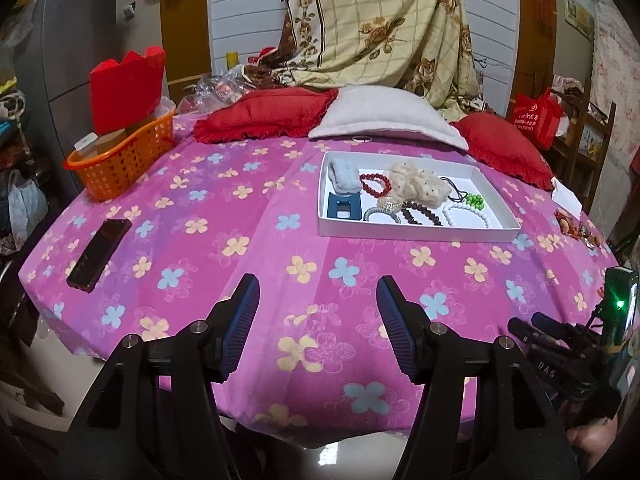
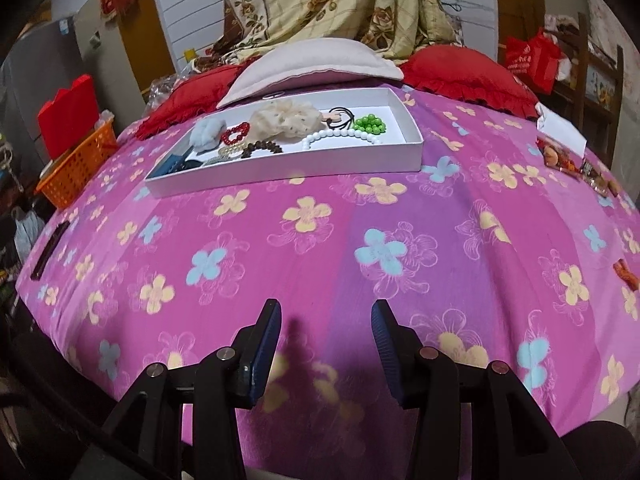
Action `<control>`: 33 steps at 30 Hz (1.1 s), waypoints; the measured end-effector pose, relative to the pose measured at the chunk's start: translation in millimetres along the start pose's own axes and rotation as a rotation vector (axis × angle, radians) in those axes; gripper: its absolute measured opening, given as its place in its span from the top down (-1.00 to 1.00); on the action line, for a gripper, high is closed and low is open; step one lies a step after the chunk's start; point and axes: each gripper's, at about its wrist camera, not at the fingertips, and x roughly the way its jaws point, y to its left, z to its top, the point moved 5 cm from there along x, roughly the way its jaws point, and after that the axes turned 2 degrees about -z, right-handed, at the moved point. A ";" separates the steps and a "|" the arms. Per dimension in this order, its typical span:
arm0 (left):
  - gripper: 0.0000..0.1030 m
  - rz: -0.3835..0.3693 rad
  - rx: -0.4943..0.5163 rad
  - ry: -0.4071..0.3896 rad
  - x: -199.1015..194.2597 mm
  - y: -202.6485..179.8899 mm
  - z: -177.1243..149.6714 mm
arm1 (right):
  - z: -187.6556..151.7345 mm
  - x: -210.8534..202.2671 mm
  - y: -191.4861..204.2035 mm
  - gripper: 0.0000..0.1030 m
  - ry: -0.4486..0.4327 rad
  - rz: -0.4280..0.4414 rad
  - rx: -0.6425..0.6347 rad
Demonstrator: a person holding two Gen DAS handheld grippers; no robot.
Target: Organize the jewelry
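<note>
A wide bed under a pink cotton sheet printed with yellow and blue flowers fills both views, and on it sits our landmark, the shallow white rectangular cardboard tray, just in front of the pale pink flat pillow. Well to the tray's left, the orange plastic lattice basket perches at the bed's edge, and nearer the camera on that same side lies a dark slab of a smartphone. Inside the tray, a cream fluffy scrunchie with dark dots takes the middle; against the tray's left wall rests a light blue plush hair tie, with a red bead bracelet between them. Along the tray's front side curve a dark brown wooden bead bracelet and a white bead bracelet; a cluster of green beads sits toward the tray's right end. The left gripper hovers over bare sheet well short of the tray, jaws spread wide, holding nothing. The right gripper hovers likewise, released and empty, well short of the tray's front wall.
</note>
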 end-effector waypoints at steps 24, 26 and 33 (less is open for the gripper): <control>-0.99 0.221 -0.015 -0.386 -96.4 13.5 21.6 | 30.1 -107.5 35.7 -0.31 -0.273 0.031 -0.046; -0.99 0.200 -0.022 -0.383 -96.6 11.1 19.8 | 30.6 -111.1 36.2 -0.31 -0.282 0.029 -0.050; -0.99 0.140 0.034 -0.372 -94.6 -5.2 9.0 | 29.8 -112.6 31.6 -0.32 -0.287 0.013 -0.029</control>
